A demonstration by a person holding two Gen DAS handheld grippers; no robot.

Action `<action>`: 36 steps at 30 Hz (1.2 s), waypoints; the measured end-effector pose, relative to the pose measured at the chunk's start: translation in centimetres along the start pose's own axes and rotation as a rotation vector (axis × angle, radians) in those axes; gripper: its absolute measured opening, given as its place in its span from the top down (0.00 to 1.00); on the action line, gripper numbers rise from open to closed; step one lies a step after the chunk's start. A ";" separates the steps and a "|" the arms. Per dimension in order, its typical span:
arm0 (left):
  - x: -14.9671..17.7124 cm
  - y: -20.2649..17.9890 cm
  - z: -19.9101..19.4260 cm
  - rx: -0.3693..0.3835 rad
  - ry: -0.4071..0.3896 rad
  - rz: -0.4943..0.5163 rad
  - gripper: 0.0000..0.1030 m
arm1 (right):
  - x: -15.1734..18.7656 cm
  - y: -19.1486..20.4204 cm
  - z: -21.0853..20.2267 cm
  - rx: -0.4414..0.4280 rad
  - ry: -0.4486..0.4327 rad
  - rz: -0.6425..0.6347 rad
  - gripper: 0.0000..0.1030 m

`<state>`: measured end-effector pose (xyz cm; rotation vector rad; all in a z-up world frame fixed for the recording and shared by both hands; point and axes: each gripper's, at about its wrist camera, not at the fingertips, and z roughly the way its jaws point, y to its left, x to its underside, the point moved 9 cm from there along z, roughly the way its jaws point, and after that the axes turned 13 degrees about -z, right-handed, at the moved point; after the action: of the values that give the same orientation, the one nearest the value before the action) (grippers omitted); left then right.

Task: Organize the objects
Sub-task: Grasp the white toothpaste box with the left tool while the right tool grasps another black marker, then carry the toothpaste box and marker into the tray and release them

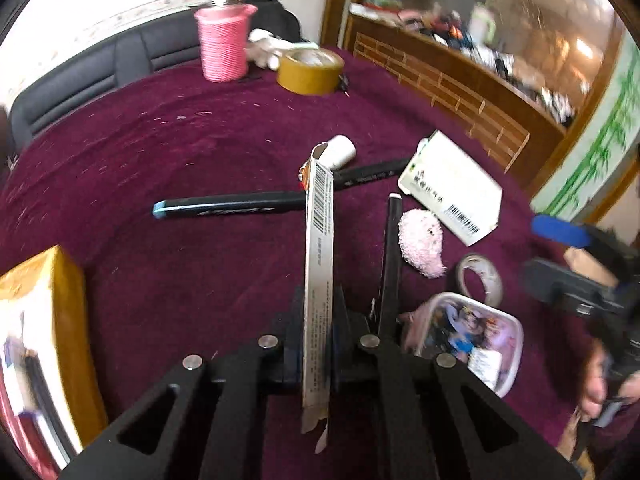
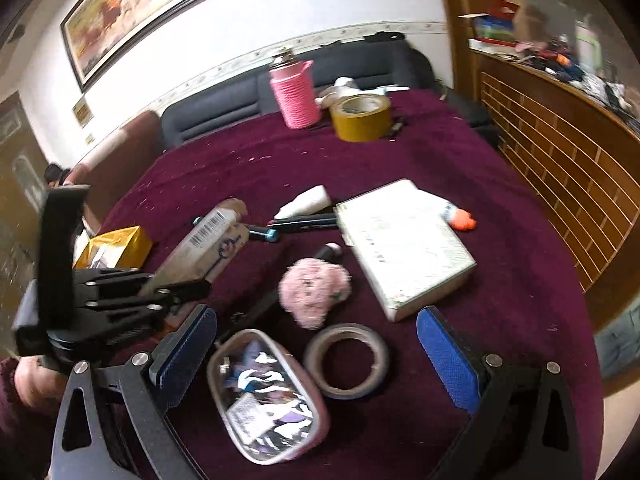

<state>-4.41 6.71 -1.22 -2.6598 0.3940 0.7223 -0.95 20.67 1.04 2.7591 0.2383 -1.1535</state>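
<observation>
My left gripper (image 1: 318, 332) is shut on a long narrow cardboard box (image 1: 319, 260) with a barcode, held above the maroon cloth; it shows in the right wrist view (image 2: 208, 240) too. My right gripper (image 2: 316, 356) is open and empty above a clear pouch (image 2: 268, 396) and a grey tape ring (image 2: 346, 360). Close by lie a pink fluffy toy (image 2: 314, 288), a white flat box (image 2: 404, 244), black pens (image 1: 224, 206) and a white tube (image 2: 306, 202). A pink woven cup (image 2: 296, 94) and a yellow tape roll (image 2: 362, 116) stand at the far edge.
The table wears a maroon cloth (image 2: 248, 168). A yellow box (image 1: 40, 320) sits at the left. A dark sofa (image 2: 224, 108) runs behind the table, and a wooden counter (image 2: 560, 152) with clutter stands on the right.
</observation>
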 end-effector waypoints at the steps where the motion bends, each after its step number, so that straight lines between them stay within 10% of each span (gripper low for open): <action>1: 0.1 0.3 -1.2 0.004 -0.017 -0.011 0.91 | -0.1 0.4 0.0 -0.005 0.001 -0.010 0.01; 8: 2.4 4.2 -9.8 -0.016 -0.160 -0.069 0.91 | -3.6 1.9 2.1 -0.101 0.029 0.018 0.01; 16: 5.0 9.5 -13.8 -0.076 -0.215 -0.136 0.91 | -8.4 8.9 11.5 -0.080 0.166 -0.342 0.05; 21: 6.4 12.9 -15.5 -0.117 -0.235 -0.185 0.91 | -7.9 10.7 18.8 0.003 0.331 -0.507 0.54; 27: 7.4 17.1 -16.0 -0.119 -0.252 -0.263 0.91 | -7.4 9.6 20.4 -0.039 0.375 -0.419 0.83; 36: 9.2 21.2 -17.5 -0.131 -0.289 -0.378 0.91 | -5.7 10.0 16.8 -0.143 0.306 -0.213 0.85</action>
<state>3.30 -21.01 2.47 -2.5802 -0.2340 1.0113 -14.54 7.18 -5.93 2.8210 0.6351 -0.7124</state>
